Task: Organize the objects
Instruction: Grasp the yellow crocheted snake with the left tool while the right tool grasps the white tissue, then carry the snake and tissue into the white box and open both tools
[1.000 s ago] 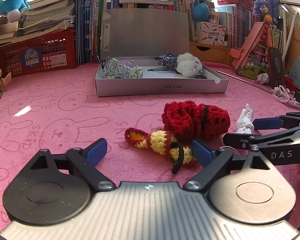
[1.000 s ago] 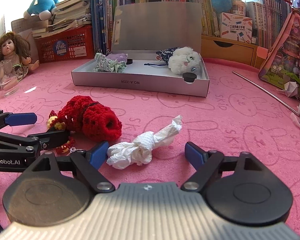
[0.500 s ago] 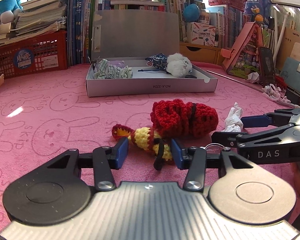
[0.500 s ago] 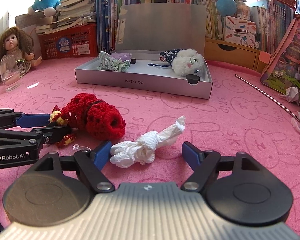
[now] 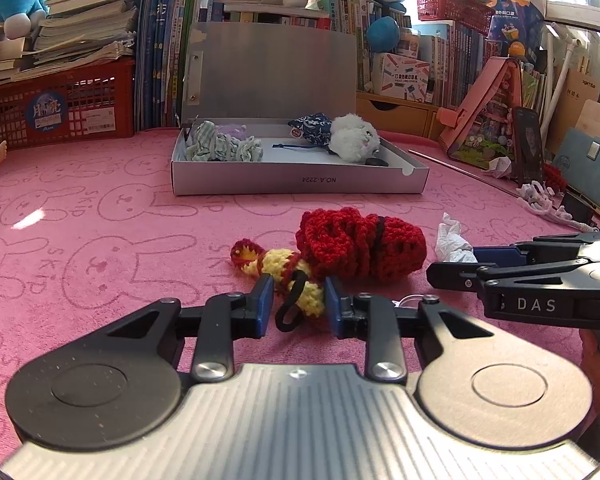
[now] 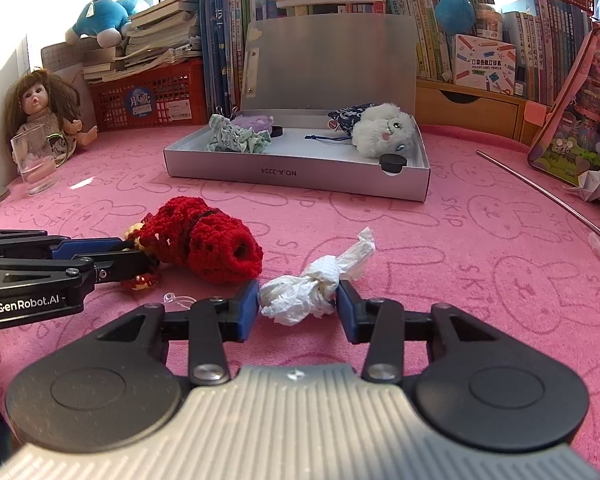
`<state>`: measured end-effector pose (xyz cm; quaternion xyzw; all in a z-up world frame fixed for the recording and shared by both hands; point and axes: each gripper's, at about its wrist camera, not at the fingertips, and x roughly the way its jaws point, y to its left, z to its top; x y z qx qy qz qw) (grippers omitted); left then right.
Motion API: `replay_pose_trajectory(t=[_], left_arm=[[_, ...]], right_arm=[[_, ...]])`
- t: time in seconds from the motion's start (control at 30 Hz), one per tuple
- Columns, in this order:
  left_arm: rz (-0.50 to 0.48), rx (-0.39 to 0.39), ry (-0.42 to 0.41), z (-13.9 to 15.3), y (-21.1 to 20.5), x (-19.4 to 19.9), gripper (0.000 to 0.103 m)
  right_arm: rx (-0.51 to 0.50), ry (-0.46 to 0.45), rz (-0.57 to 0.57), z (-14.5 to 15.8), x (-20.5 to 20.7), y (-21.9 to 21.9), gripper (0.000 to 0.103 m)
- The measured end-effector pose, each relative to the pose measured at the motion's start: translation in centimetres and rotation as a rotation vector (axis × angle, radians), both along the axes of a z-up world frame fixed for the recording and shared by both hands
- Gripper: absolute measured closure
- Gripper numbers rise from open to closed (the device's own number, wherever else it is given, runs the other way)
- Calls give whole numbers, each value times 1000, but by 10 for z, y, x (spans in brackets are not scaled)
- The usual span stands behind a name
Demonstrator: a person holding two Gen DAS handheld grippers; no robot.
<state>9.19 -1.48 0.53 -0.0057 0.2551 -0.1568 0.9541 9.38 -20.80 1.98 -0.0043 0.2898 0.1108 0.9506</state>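
A red and yellow crochet toy lies on the pink mat; it also shows in the right wrist view. My left gripper is shut on its yellow striped tail with the black loop. A crumpled white tissue lies to the toy's right; it also shows in the left wrist view. My right gripper has closed around the tissue, its blue pads touching both sides. An open grey box stands further back, also in the right wrist view, holding a white plush, a blue pouch and a striped cloth.
A red basket, books and plush toys line the back. A doll and a glass cup stand at the left. A metal rod, a pink toy house and cables lie at the right.
My left gripper closed from wide open onto the toy's yellow tail. My right gripper moved forward and closed onto the tissue.
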Motion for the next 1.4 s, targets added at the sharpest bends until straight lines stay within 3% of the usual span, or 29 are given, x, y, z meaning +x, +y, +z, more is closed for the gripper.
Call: replay_pose_trajectory(t=[0.3,0.43,0.6,0.63,0.73,0.8,1.4], left_arm=[[16,-6,-11,3,1,1,68],[70,7,-10,1,1,8,47],[106,-6,7,4,0,22,45],[112,-2,14,3,-1,24,45],[118,-18,47,0,-2,28,66],[116,-31,47,-1,-2,26,70],[110,-49,-6,29,4,34,71]], right_arm=[[8,-8,-17,3,-2,-2,57],[9,-1,-31,1,-1,-3,56],[5,1,-35,0,-1,-3,55],[3,1,-35,-1,0,-3,55],[-5,-3,-34,-1,-1,-1,55],[-13,-6,-31,-1,-1,0,55],[10,-64,-73,22,10,-15,56]])
